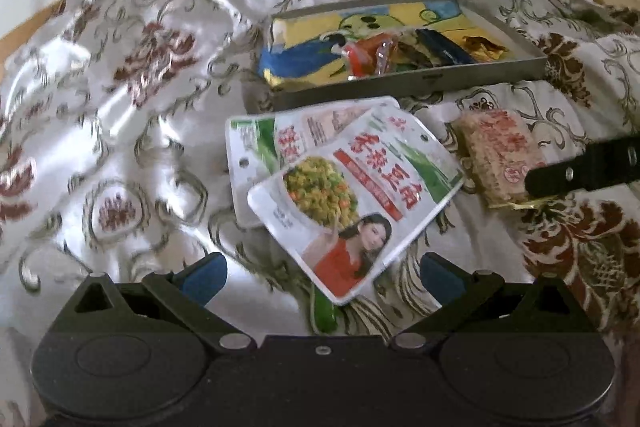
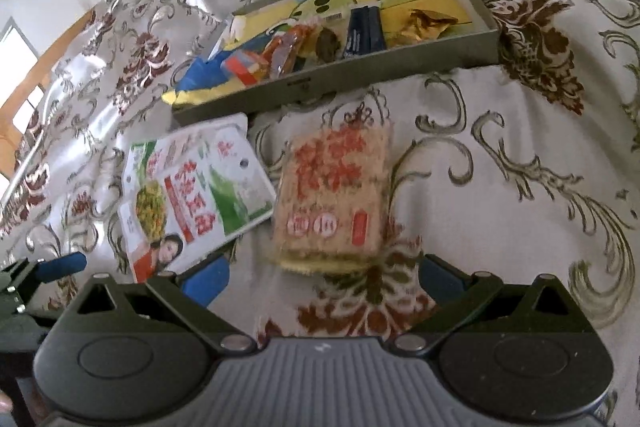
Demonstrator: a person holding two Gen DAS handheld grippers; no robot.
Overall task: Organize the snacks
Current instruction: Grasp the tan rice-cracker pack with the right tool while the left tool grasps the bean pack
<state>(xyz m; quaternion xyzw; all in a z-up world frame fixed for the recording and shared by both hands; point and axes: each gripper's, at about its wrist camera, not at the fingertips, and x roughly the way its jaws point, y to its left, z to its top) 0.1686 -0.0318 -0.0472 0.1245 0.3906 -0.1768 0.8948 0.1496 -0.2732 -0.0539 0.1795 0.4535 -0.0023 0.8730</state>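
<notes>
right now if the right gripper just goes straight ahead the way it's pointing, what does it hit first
Most likely the rice cracker pack: it lies straight ahead of the open right gripper, centred between its fingers, on the floral cloth. Beyond it sits the grey tray. Depth is hard to judge, so it might pass above the pack.

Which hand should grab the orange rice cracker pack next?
Right. The right tongs are open and lined up with the rice cracker pack; the left tongs face the white pouches.
</notes>
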